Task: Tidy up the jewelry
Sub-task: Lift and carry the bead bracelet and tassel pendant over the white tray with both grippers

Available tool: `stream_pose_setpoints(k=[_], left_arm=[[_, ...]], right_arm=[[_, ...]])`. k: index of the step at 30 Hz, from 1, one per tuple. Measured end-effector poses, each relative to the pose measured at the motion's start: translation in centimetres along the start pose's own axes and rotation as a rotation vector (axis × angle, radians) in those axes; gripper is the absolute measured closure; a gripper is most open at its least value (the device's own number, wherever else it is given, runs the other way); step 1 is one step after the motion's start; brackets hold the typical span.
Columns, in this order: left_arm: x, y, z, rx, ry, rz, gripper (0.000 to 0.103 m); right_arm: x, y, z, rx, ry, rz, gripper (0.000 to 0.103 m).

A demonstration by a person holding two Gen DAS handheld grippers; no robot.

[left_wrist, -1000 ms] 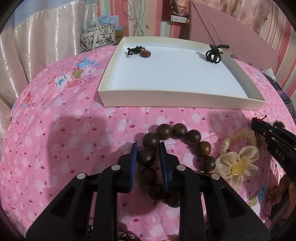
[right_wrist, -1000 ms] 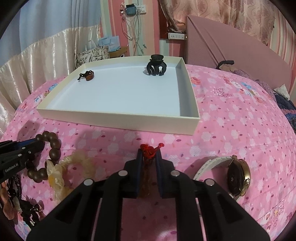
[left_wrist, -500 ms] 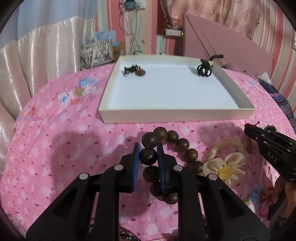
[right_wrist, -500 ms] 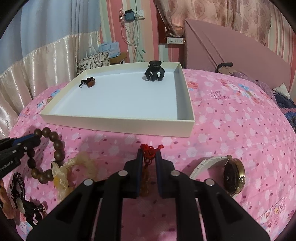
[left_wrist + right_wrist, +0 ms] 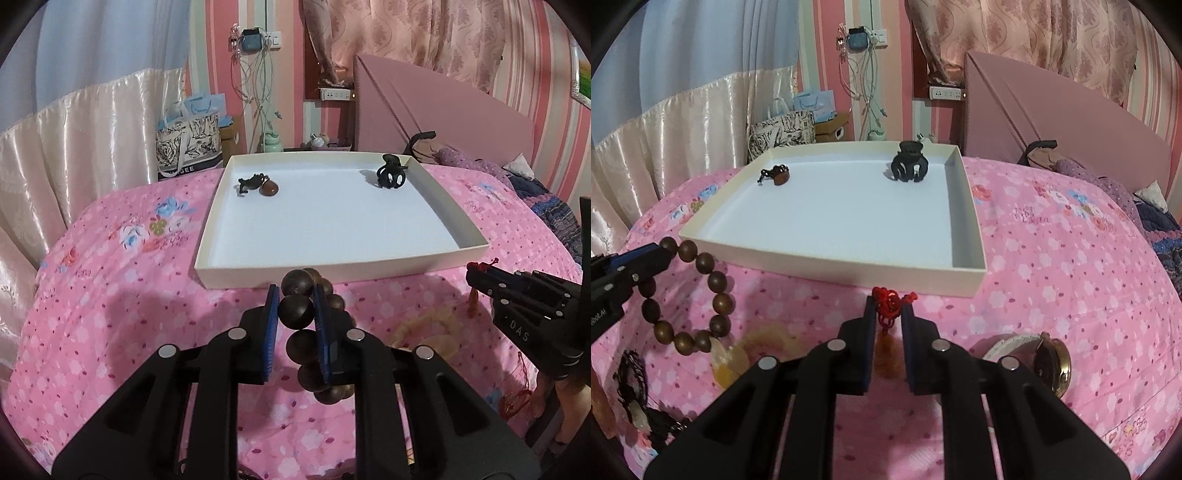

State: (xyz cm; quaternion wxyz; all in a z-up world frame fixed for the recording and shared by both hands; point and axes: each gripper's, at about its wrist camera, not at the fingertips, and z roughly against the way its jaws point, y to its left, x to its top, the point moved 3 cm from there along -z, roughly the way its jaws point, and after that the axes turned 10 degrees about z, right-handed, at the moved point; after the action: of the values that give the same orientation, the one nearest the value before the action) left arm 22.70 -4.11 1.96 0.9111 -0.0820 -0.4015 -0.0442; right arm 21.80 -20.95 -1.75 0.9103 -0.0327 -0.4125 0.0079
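My left gripper is shut on a dark wooden bead bracelet, lifted off the pink bedspread; the bracelet hangs from it in the right wrist view. My right gripper is shut on a red knotted cord pendant with an amber tassel below. It shows at the right of the left wrist view. A shallow white tray lies just ahead, holding a black claw hair clip and a brown pendant on black cord.
On the bedspread lie a cream fabric flower scrunchie, a gold watch with white strap and dark cord jewelry. A pink headboard and curtains stand behind the bed.
Both grippers have risen with their loads. The bead bracelet has come off the bedspread and hangs from the left gripper; the tray sits lower and farther in both views.
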Motion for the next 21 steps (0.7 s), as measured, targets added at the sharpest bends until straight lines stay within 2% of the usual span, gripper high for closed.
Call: stream_pose_setpoints(k=[13, 17, 21], left_arm=[[5.4, -1.9, 3.0, -0.059, -0.110, -0.032, 0.086], [7.3, -1.8, 2.3, -0.083, -0.128, -0.008, 0.086], [7.6, -1.0, -0.4, -0.077, -0.094, 0.023, 0.086]], right_arm=[[4.7, -1.0, 0.5, 0.002, -0.043, -0.038, 0.090], [6.2, -1.7, -0.2, 0.000, -0.052, -0.053, 0.090], [6.4, -2.4, -1.6, 0.012, -0.049, -0.081, 0.090]])
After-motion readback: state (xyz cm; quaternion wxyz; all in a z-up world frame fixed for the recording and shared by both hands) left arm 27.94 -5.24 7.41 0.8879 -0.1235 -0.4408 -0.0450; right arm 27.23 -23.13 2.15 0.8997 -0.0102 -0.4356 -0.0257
